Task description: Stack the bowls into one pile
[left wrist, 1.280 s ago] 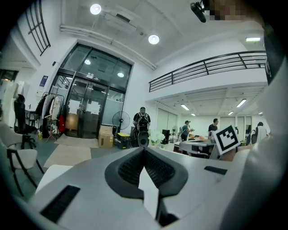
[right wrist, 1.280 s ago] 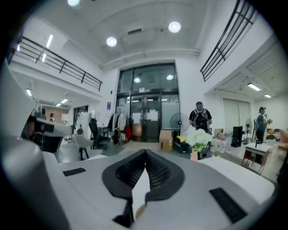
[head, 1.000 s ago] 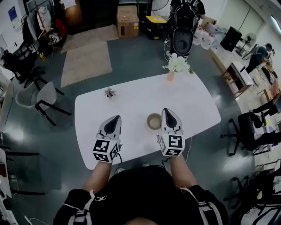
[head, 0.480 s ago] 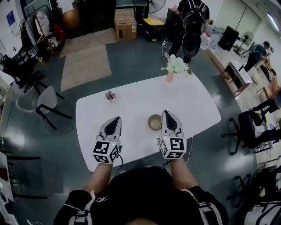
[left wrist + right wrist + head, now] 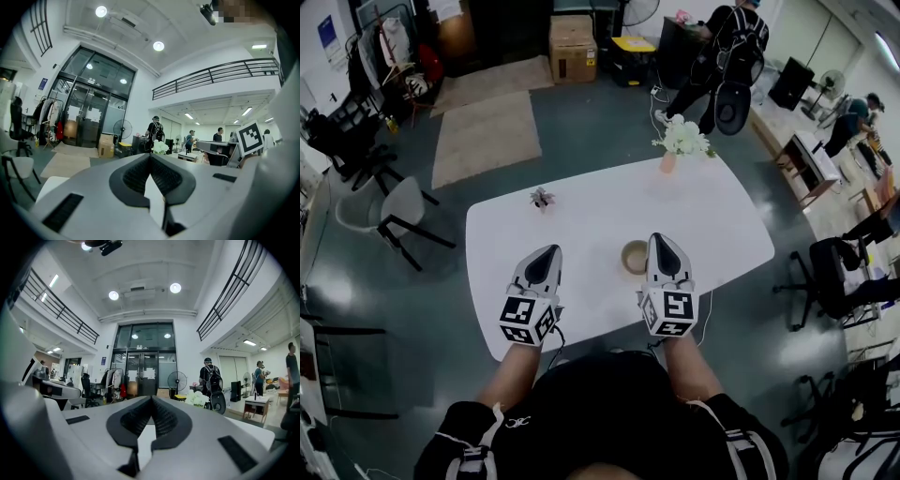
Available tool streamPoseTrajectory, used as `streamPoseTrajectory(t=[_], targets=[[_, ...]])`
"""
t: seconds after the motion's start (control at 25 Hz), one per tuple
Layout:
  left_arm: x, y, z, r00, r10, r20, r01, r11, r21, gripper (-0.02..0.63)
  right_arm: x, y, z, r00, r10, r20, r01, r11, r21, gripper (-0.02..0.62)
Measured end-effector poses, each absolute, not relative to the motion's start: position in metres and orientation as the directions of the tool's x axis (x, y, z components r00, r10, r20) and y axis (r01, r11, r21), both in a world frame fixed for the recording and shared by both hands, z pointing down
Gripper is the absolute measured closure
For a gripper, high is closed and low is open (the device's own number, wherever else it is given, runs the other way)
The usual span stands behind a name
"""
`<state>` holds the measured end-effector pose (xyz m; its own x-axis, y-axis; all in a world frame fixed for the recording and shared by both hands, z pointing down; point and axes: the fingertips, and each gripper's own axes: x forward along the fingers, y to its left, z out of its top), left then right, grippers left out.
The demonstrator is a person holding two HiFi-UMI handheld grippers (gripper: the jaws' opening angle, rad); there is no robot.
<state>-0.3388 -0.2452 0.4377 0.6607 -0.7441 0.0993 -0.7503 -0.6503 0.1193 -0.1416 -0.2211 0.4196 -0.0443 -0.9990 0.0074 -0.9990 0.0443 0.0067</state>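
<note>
Jaws of my left gripper (image 5: 551, 250) are lying fully together, the dark ribbed pads meeting at the tip, and nothing is sitting between them; the left gripper view is showing this clearly. My right gripper (image 5: 657, 238) is doing the same, its jaws closed on each other and holding nothing. I am keeping both grippers side by side above the near half of the white table (image 5: 581, 220), a little in from the near edge, both pointing away from me toward the far edge. The bowl (image 5: 634, 256) is standing on the table between the two grippers, just beside the left side of my right gripper and well apart from my left one. From above I am seeing only one round beige rim, so I cannot tell how many bowls are nested there, and I cannot tell if my right gripper is touching it. A pink vase with white flowers (image 5: 680, 141) is standing at the far edge, toward the far right corner. A small plant (image 5: 542, 197) is standing near the far edge, toward the far left corner. Beyond the table a person with a backpack (image 5: 727, 47) is walking on the grey floor.
</note>
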Motion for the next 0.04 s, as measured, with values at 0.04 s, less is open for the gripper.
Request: streamPoseTrajectory(t=[0.04], targets=[[-0.3411,-0.2464,0.4366,0.66,-0.745,0.098,-0.751,-0.65,0.12,0.594,-0.1442,-0.2223,0.4192,-0.046,-0.999,0.006,-0.999,0.046,0.008,0.581]])
